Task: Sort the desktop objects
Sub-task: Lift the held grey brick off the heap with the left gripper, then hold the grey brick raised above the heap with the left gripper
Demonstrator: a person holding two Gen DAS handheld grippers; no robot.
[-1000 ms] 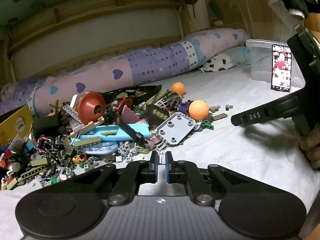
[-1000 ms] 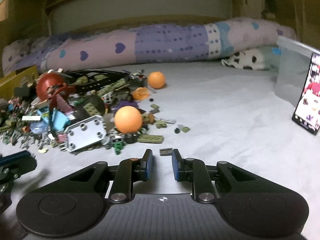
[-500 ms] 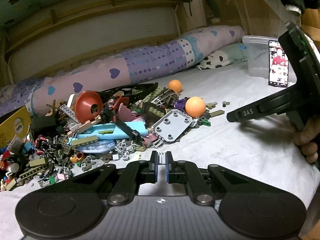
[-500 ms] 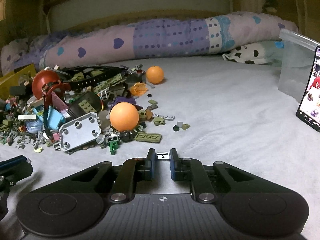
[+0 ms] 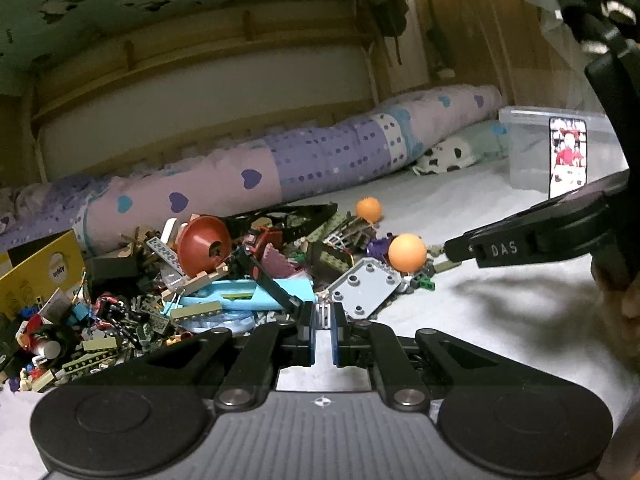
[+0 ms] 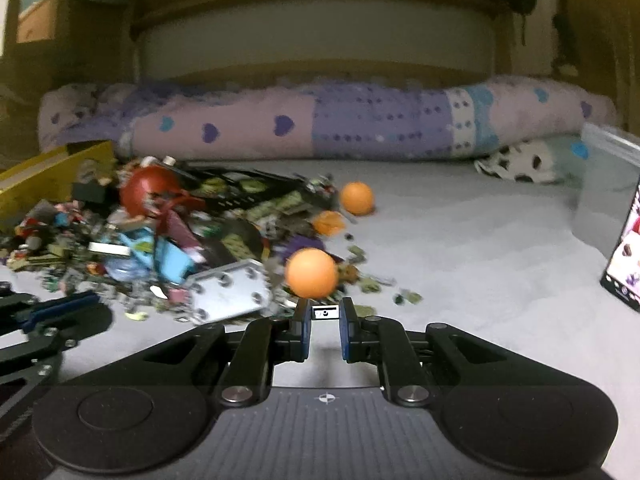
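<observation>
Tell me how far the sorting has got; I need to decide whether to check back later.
Barely begun. Done: nothing visibly sorted; the clear bin shows nothing inside. In hand: the right tongs grip one small grey piece; the left tongs are shut and empty. Left: the brick pile and two orange balls.

Orange balls point(image 6: 311, 273) – two; phone point(image 5: 568, 157) – one; clear bin point(image 5: 528, 148) – one.

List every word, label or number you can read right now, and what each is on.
"DAS": white letters on the right gripper's arm.
Yellow box: a logo word, tilted and too small to read.
Phone screen: a picture only, any text too small to read.
Small plate held in the right gripper: dark marks, blurred, unreadable.
Nothing else readable.
</observation>
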